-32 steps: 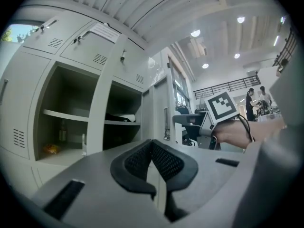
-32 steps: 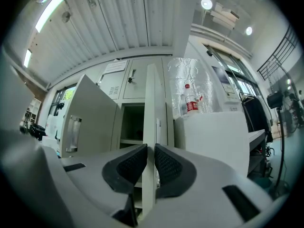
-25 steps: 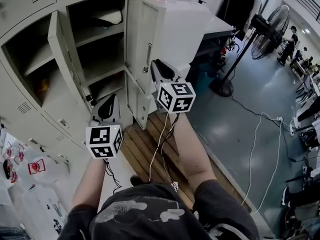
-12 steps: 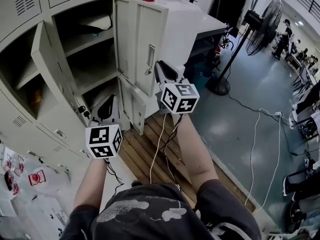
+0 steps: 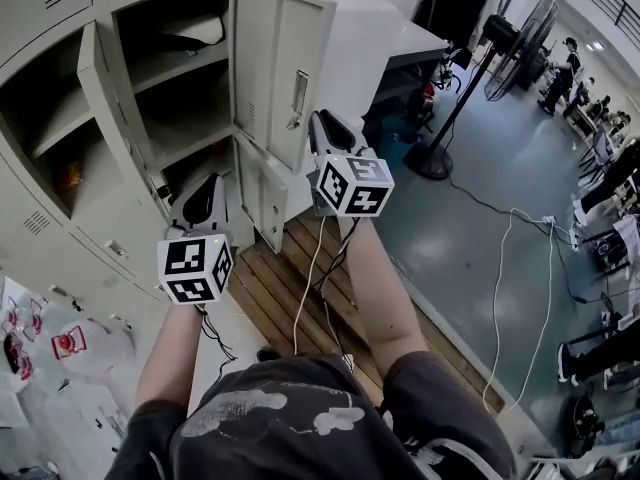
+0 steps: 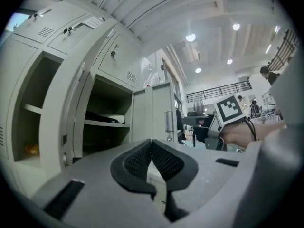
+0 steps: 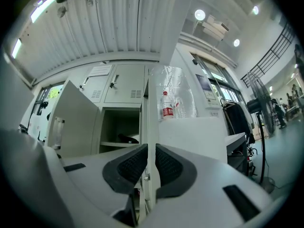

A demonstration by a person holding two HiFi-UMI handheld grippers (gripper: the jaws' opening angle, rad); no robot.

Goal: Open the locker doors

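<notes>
The head view has grey lockers [image 5: 40, 228] filling the upper left, two of their doors standing open above a wooden slatted platform [image 5: 290, 268]. Past it lies a glossy grey-green floor [image 5: 450, 238] with trailing white cables [image 5: 500, 298] and a standing fan [image 5: 515, 38]. In the left gripper view, the left gripper [image 6: 152, 144] is pinched together on nothing, facing open shelves under ceiling lights. In the right gripper view, the right gripper [image 7: 151, 158] is narrow, clamped on the free edge of the locker door [image 7: 151, 113], with a bottle [image 7: 166, 106] on the cabinet top behind.

The upper locker shelf [image 5: 185, 64] ahead of me carries a pale bundle [image 5: 200, 30]; the floor [image 5: 450, 258] carries a fan base [image 5: 432, 165]
</notes>
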